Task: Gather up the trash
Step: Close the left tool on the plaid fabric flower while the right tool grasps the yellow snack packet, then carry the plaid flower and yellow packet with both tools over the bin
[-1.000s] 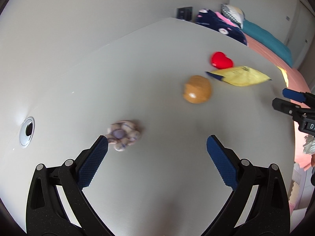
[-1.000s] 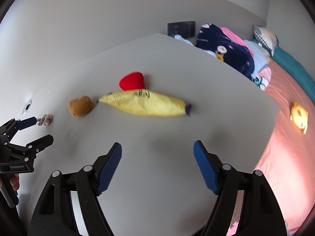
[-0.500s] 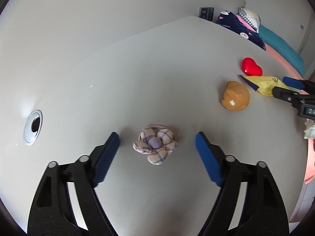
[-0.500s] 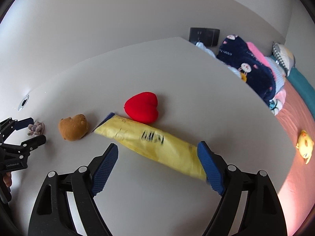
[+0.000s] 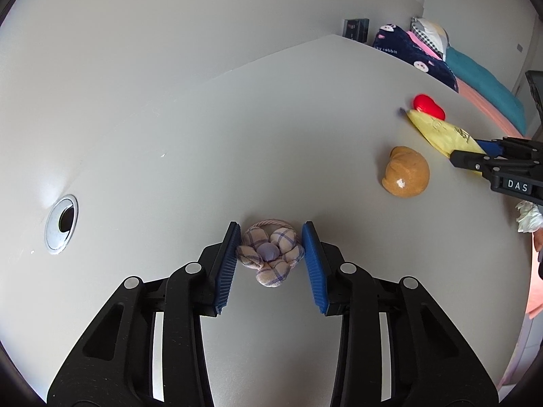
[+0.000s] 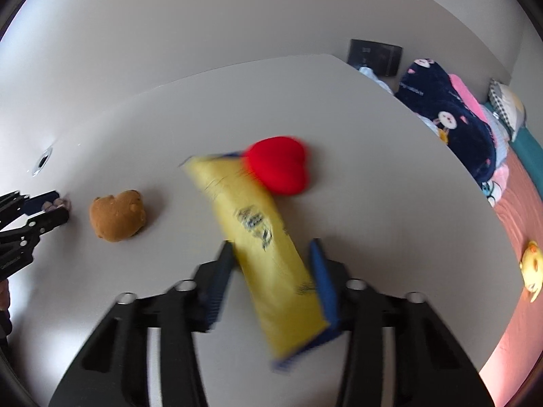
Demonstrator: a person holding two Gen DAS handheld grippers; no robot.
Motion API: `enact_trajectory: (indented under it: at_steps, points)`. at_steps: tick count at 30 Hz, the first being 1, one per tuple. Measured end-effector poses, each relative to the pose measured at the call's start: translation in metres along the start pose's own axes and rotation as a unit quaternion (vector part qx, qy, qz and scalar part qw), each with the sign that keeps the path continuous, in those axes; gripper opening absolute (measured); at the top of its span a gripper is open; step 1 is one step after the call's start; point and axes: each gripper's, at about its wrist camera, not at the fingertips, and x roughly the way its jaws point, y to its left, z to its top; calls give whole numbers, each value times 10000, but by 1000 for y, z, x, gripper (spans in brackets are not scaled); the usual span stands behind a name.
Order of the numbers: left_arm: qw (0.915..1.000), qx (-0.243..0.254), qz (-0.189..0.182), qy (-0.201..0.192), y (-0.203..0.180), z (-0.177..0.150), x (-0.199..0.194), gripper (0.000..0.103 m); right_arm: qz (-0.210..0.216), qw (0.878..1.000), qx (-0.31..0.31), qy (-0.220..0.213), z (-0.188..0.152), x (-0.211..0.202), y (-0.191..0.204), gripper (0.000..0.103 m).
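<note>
Left gripper (image 5: 269, 264) is closing around the fabric flower (image 5: 269, 257); a second ago its jaws stood wide and the flower sat off to the left pad, now it lies centred between the blue pads, which touch or nearly touch its petals. Right gripper (image 6: 273, 281) is closing too; earlier it hovered short of the yellow wrapper (image 6: 261, 237), now the wrapper runs between its pads, right pad against it, frame blurred, so firm grip unclear. Brown plush (image 5: 406, 172) lies on the table (image 5: 237, 135) between the two grippers; red heart (image 6: 280, 169) touches the wrapper's far end. Table is plain grey with a metal grommet hole (image 5: 61, 224) at left, pale wall behind. Beyond the far edge, a bed with a navy blanket (image 5: 417, 57) reading "rabbit", teal cover. Right gripper body reads "DAS".
</note>
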Motion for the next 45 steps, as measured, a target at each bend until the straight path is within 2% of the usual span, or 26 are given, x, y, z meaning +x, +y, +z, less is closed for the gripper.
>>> enact_trajectory:
  at_steps: [3,9,19,29,45]
  points:
    - [10000,18,-15,-36,-1,0,0,35,6,10000,-39,21,-3,-2,6,33]
    - [9999,79,-30,-82,-5,1,-1,26,69,9998,165,-17,-13,-8,11,33]
    - [9999,34,-102,-30,-7,-3,-8,19,60,9987,514,-39,-32,-27,10,33]
    - [9989,137,-393,-199,-24,-18,-42,19,4,9975,683,-204,-55,-67,12,33]
    - [9942,627,-771,-403,-80,-34,-77,19,-118,9943,948,-466,-102,-128,13,33]
